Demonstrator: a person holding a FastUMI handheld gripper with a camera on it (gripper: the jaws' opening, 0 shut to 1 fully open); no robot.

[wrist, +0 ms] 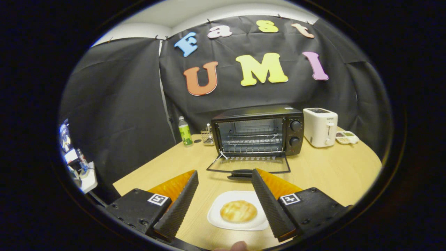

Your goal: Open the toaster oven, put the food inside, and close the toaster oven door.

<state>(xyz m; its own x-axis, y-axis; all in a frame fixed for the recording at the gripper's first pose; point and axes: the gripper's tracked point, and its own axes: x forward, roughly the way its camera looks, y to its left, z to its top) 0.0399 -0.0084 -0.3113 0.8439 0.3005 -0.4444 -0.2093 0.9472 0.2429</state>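
A black toaster oven [258,130] stands at the back of the wooden table with its glass door [249,165] folded down flat toward me; the wire rack inside shows. A round golden bun [238,211] lies on a white plate [217,212] on the table, in front of the lowered door. My gripper [224,174] hovers above the plate, open wide, with the bun showing in the gap between the two fingers and nothing held.
A white pop-up toaster [320,127] and a small divided dish [346,137] stand right of the oven. A green bottle [185,131] and a small rack [207,136] stand to its left. The table's left edge [139,170] runs diagonally.
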